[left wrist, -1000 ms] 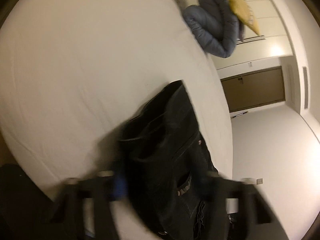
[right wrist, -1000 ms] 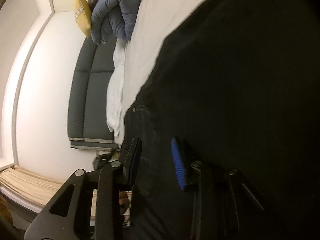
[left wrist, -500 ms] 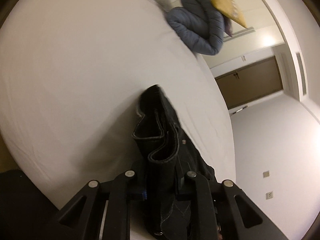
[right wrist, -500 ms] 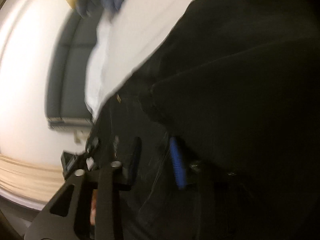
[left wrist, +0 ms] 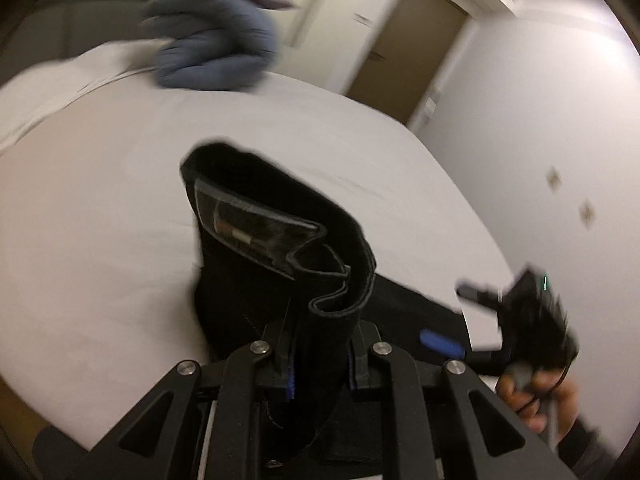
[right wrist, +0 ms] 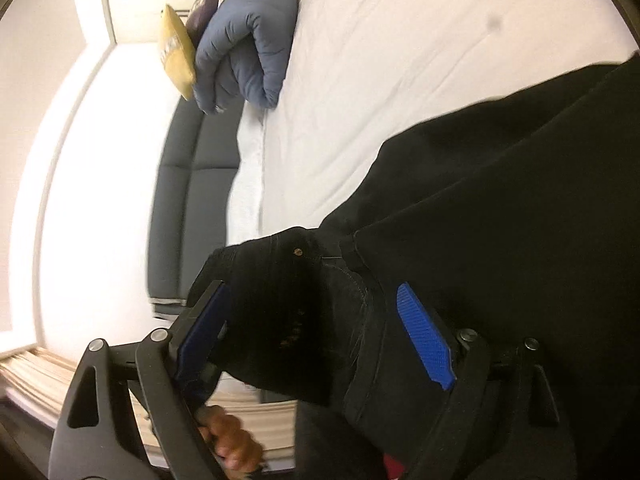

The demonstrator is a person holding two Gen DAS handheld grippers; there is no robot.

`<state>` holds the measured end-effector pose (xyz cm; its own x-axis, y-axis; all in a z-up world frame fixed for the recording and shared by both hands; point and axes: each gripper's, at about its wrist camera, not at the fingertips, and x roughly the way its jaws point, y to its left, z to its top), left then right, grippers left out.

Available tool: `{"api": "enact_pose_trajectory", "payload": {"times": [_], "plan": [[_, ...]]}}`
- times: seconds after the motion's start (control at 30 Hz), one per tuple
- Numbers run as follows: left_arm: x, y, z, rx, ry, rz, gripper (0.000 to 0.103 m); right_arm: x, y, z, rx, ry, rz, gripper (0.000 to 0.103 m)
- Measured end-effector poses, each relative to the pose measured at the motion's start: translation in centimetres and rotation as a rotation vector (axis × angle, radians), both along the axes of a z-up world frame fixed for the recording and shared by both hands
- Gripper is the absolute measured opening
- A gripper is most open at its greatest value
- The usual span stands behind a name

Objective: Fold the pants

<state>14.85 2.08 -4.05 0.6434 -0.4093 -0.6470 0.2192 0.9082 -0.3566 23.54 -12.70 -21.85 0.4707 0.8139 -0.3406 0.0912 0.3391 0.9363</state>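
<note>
Left gripper (left wrist: 318, 354) was clamped on a bunched fold of the black pants (left wrist: 280, 248), lifted above the white bed (left wrist: 100, 200). Right gripper (right wrist: 320, 332) had just been opening; its jaws stood apart, with pants cloth loose between the blue pads (right wrist: 424, 336).

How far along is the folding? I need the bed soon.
Early stage. The left tongs are shut on a bunched part of the black pants, lifted above the white bed. The right tongs have just been opening; cloth lies between the blue pads, unpressed. No flat fold shows yet, so laying the pants out, folding and smoothing remain.
</note>
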Motion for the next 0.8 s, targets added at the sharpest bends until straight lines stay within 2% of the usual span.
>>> {"api": "enact_pose_trajectory", "payload": {"times": [0.1,0.17,0.27,0.37,0.47,0.53,0.6,0.63,0.7,0.8], "plan": [[-0.8,-6.7,-2.0,0.148,-0.002,-0.131,0.018,-0.7,-1.8,0.7,-0.002,0.002,-0.008,0.086],[-1.5,-9.7,-4.1,0.211,0.031,-0.194,0.018,-1.2,-3.3,0.6,-0.005,0.002,-0.009,0.086],[-3.0,-12.6,-5.8,0.311,0.041,-0.275,0.018,-2.2,-5.7,0.4,-0.016,-0.003,0.004,0.086],[-4.5,-14.8,-6.2,0.391,0.007,-0.342,0.018,-2.1,-5.5,0.5,-0.050,0.005,0.033,0.086],[-6.4,-15.7,-6.6,0.431,-0.013,-0.381,0.018,-2.2,-4.9,-0.8,-0.120,0.031,0.076,0.085],[-6.8,-16.3,-6.7,0.463,-0.028,-0.394,0.018,-2.1,-4.5,-0.7,-0.176,0.036,0.096,0.073],[-7.4,-16.8,-6.8,0.504,-0.040,-0.400,0.018,-2.1,-4.2,-0.4,-0.255,0.037,0.121,0.055],[-7.5,-17.0,-6.9,0.510,-0.038,-0.401,0.018,-2.2,-4.1,-0.1,-0.306,0.041,0.132,0.051],[-7.7,-17.3,-7.1,0.520,-0.031,-0.410,0.018,-2.5,-3.7,0.3,-0.404,0.035,0.158,0.037],[-8.2,-18.4,-7.3,0.539,-0.046,-0.431,0.018,-3.4,-4.3,0.5,-0.501,0.018,0.156,0.025]]}}
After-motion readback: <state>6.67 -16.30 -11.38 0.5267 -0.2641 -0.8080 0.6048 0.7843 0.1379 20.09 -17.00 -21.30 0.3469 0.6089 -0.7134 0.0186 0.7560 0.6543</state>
